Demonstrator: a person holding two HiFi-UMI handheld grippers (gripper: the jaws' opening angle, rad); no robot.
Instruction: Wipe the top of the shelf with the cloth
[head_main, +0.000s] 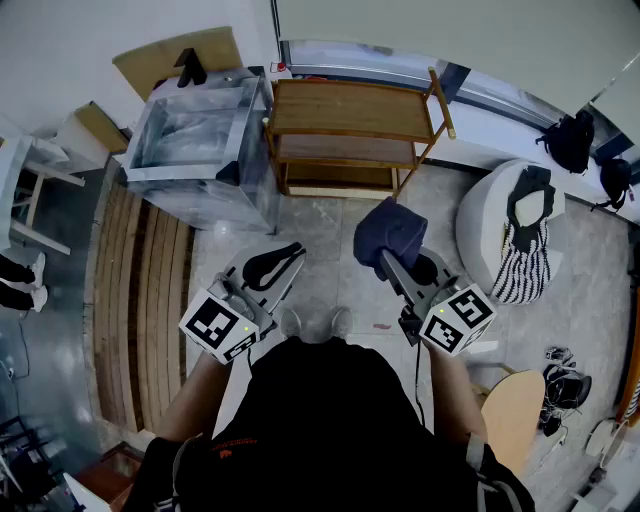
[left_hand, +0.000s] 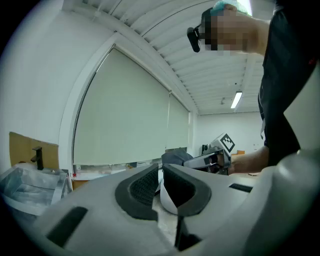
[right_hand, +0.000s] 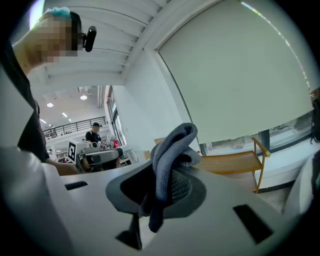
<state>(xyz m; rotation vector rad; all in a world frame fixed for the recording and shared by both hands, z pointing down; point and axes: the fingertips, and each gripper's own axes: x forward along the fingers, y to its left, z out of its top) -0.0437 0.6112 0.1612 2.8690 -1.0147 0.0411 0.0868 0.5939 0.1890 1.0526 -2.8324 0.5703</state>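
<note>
A wooden shelf with three tiers stands against the far wall, its top board bare; the right gripper view shows the shelf to the right. A dark blue-grey cloth is bunched in my right gripper, which is shut on it in front of the shelf. The cloth stands up between the jaws and a strip hangs down. My left gripper is held level to the left, its jaws close together with a narrow gap and nothing between them.
A clear plastic bin stands left of the shelf, with cardboard behind it. A white beanbag with a striped bag sits to the right. Wooden slats lie at the left. Backpacks rest at the far right.
</note>
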